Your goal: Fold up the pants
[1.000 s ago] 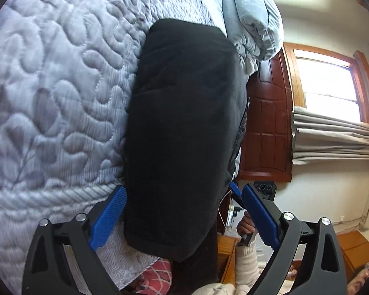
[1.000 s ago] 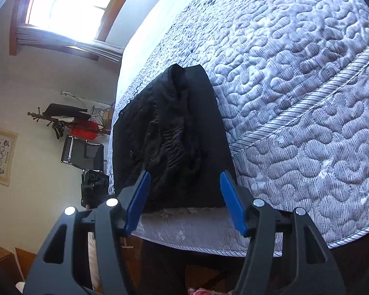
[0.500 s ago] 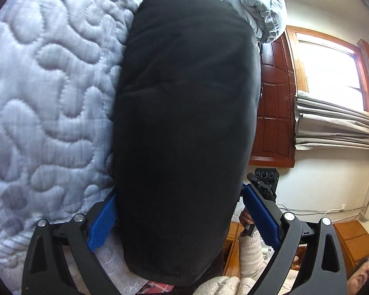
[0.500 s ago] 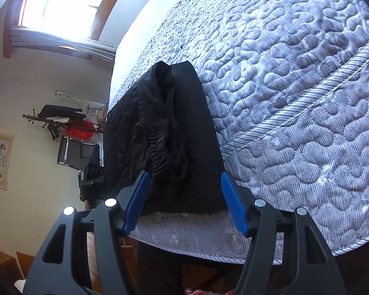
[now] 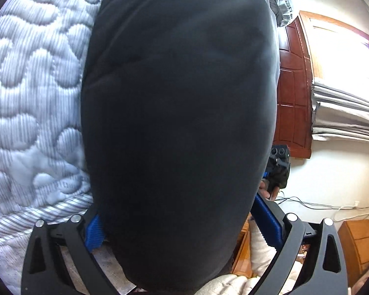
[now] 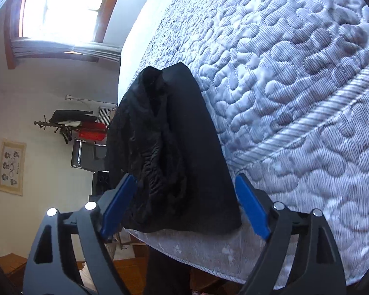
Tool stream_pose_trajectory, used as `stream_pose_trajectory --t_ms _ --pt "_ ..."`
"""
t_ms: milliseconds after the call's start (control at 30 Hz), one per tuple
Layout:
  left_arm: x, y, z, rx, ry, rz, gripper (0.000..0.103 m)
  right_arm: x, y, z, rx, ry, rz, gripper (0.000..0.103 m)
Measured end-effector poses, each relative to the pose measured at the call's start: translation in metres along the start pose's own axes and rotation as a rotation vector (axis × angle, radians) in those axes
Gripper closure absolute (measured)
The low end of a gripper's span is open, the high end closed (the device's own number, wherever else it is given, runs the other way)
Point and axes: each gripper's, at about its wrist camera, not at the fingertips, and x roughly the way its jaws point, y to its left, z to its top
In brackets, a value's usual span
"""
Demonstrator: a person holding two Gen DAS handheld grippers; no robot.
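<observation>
1. Closing in over the last second, the left gripper (image 5: 179, 223) has pushed forward until the black pants (image 5: 179, 123) fill nearly its whole view, where earlier quilting showed wide on both sides; the right gripper (image 6: 184, 201) has also eased nearer its end of the garment.

2. At far left of the left wrist view, the quilted mattress (image 5: 31, 98) carries the pants; they lie along its edge, probably so both ends can be reached from the bedside.

3. Left gripper fingers (image 5: 94, 231) stand wide apart, the cloth passing between them. I cannot tell whether either pad touches fabric; nothing is pinched yet. The straddle looks like a lineup for grabbing this end.

4. Right of the pants, a folded duvet (image 5: 280, 2), the wooden door (image 5: 292, 86) and the curtain (image 5: 344, 118) show beyond the bed.

5. In the right wrist view, a coat rack (image 6: 68, 123) and wall picture (image 6: 10, 167) sit at left, well apart from the work.

6. Centre, the pants (image 6: 179, 162) lie already doubled lengthwise, their rumpled waist end near the mattress corner (image 6: 295, 98).

7. The right gripper's fingers (image 6: 252, 211) are spread fully and hold nothing, bracketing that end from just short of it. Judging by this, a crosswise fold remains.
</observation>
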Motion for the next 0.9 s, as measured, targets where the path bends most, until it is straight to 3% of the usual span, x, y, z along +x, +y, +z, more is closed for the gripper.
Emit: stream_pose_trajectory --t_ms 133,400,567,900 --pt "0.002 0.003 -0.002 -0.029 -0.025 0.008 0.004 0.008 -0.009 0.014 -0.011 0.059 0.049 0.016" --pt "0.0 0.01 -0.009 -0.044 -0.042 0.028 0.004 0.031 -0.004 0.027 -0.074 0.141 0.046 0.015" --pt "0.016 0.005 0.001 -0.054 -0.032 0.027 0.004 0.041 0.0 0.033 -0.008 0.137 0.045 0.015" --pt "0.027 -0.005 0.009 -0.072 -0.016 0.065 0.004 0.07 0.015 0.039 -0.037 0.185 0.088 0.012"
